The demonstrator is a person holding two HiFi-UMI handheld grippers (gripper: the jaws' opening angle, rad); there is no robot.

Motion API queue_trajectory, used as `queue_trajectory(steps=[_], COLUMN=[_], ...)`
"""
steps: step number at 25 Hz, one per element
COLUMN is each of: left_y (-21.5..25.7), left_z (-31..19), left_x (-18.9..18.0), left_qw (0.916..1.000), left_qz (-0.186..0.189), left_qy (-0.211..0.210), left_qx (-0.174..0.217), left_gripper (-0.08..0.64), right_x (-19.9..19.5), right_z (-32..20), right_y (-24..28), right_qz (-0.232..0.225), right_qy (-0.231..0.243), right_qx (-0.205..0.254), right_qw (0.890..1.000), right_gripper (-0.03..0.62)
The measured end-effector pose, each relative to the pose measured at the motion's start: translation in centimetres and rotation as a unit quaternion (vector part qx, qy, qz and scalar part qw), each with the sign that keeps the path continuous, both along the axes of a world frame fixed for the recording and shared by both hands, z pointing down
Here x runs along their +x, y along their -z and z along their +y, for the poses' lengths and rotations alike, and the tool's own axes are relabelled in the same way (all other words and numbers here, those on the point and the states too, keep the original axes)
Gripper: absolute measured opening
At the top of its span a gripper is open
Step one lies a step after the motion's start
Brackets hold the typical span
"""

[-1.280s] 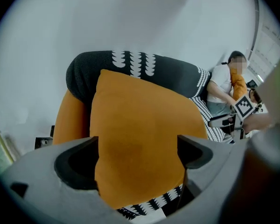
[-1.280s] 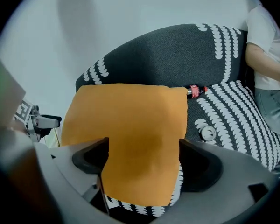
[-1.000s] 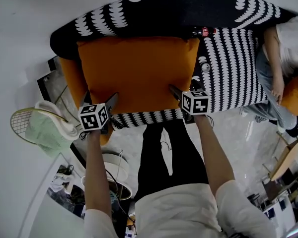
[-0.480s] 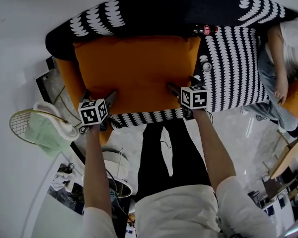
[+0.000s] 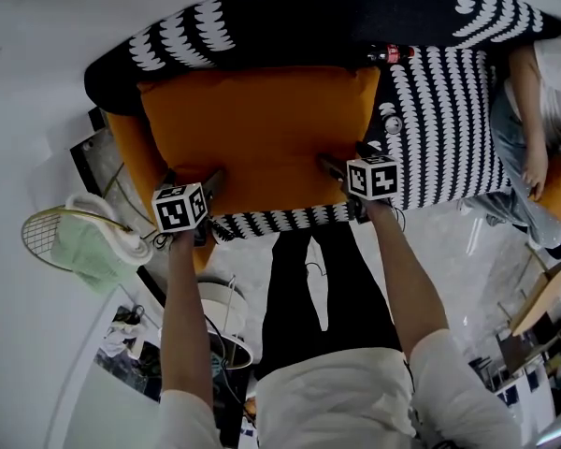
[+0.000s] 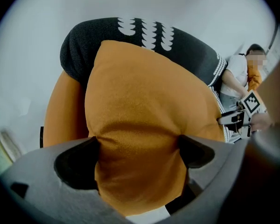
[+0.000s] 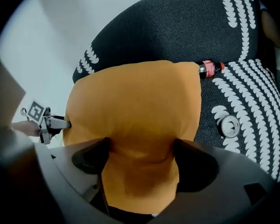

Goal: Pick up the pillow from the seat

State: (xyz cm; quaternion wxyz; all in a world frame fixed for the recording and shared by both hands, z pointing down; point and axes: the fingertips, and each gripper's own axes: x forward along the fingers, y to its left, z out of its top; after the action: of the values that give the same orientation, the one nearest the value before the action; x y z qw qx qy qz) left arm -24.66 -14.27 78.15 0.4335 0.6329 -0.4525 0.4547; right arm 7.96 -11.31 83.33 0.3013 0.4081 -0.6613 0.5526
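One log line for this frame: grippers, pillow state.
left gripper: shut on pillow | right gripper: shut on pillow | pillow: orange, pinched at near edge, over sofa seat | bottle: beside pillow's far corner

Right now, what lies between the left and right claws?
The pillow, along its near edge, in the head view; left claw and right claw both pinch it.

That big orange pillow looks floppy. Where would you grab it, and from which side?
Along its near edge, one grip toward each end, coming from the front of the seat. The pillow is wide and soft, so a single pinch would likely let it sag. The left gripper and right gripper are shut on that edge.
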Motion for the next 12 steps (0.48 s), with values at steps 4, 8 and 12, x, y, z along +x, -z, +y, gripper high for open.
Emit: queue_trajectory(steps=[4,8,12], left_y=[0.3,0.6,1.2], left_z=[0.2,0.5,0.8], left_x=[0.2,0.5,0.7], left_qw=[1.0,1.0,0.9998], left_qz=[0.001,-0.003,-0.012], left_qy=[0.0,-0.004,-0.011], left_qx=[0.001,-0.006,-0.007], left_gripper=[0.514,0.46,0.38], right_x=[-0.3,-0.4,-0.3], right_z=[0.1,0.2,0.5], right_y=[0.5,1.0,1.5], right_qz=[-0.002,-0.002,0.007], right_qy=[0.006,0.005,0.003], right_qx=[-0.008,-0.01,-0.008], right_qw=[1.0,1.0,1.0], right_gripper=[0.42,0.339,0.25])
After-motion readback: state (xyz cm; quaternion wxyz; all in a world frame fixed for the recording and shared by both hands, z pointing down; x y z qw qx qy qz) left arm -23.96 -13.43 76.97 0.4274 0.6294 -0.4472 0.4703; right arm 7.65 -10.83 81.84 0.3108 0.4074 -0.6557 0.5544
